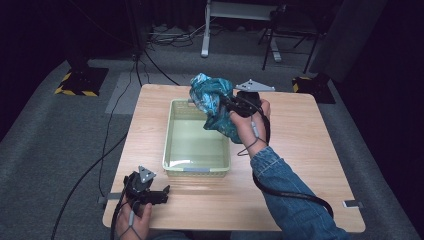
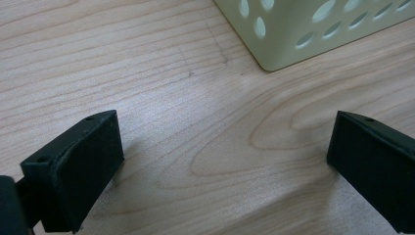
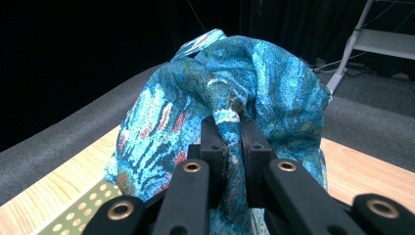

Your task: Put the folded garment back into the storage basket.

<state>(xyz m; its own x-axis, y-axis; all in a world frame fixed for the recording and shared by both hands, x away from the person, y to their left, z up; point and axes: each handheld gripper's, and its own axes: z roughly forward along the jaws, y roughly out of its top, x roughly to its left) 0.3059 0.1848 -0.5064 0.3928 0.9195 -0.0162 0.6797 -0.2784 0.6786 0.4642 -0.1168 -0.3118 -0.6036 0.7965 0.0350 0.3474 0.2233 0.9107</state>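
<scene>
So the right gripper (image 1: pixel 231 106) has its jaws clamped on a bunched-up teal patterned cloth (image 1: pixel 214 102), held in the air over the far right corner of the pale green perforated plastic basket (image 1: pixel 172 150), centre of the high view. The left gripper (image 1: pixel 159 195) rests at the lower left on the light wooden worktop (image 1: pixel 300 145), jaws wide apart with nothing between them.
</scene>
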